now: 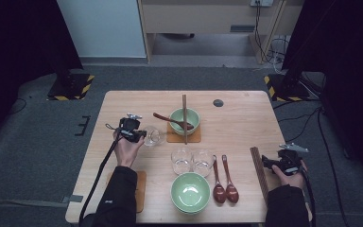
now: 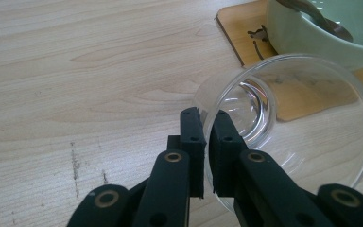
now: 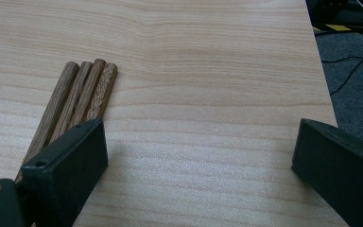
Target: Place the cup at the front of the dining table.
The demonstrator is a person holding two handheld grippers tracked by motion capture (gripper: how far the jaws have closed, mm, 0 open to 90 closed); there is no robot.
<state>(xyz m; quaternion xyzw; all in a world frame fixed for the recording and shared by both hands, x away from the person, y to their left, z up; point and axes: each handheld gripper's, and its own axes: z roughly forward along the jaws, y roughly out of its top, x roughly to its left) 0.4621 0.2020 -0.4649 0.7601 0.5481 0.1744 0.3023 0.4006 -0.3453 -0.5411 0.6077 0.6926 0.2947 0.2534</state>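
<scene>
My left gripper [image 1: 140,135] [image 2: 207,119] is shut on the wall of a clear glass [image 1: 154,136] [image 2: 297,124], one jaw inside the rim and one outside. The glass is tilted, its mouth towards the gripper, left of the far green bowl [image 1: 185,121] [image 2: 322,39]. That bowl holds a brown spoon [image 1: 172,121] and sits on a wooden coaster [image 1: 183,137] [image 2: 242,29]. My right gripper [image 1: 267,161] [image 3: 201,142] stands open over bare table at the right edge. Several wooden chopsticks [image 1: 259,172] [image 3: 82,92] lie beside its left jaw.
A pair of chopsticks [image 1: 185,109] rests across the far bowl. Two more glasses [image 1: 181,160] [image 1: 202,162] stand mid-table. At the front sit a second green bowl [image 1: 190,191] and two brown spoons [image 1: 223,183]. Another coaster [image 1: 141,190] lies by the left forearm.
</scene>
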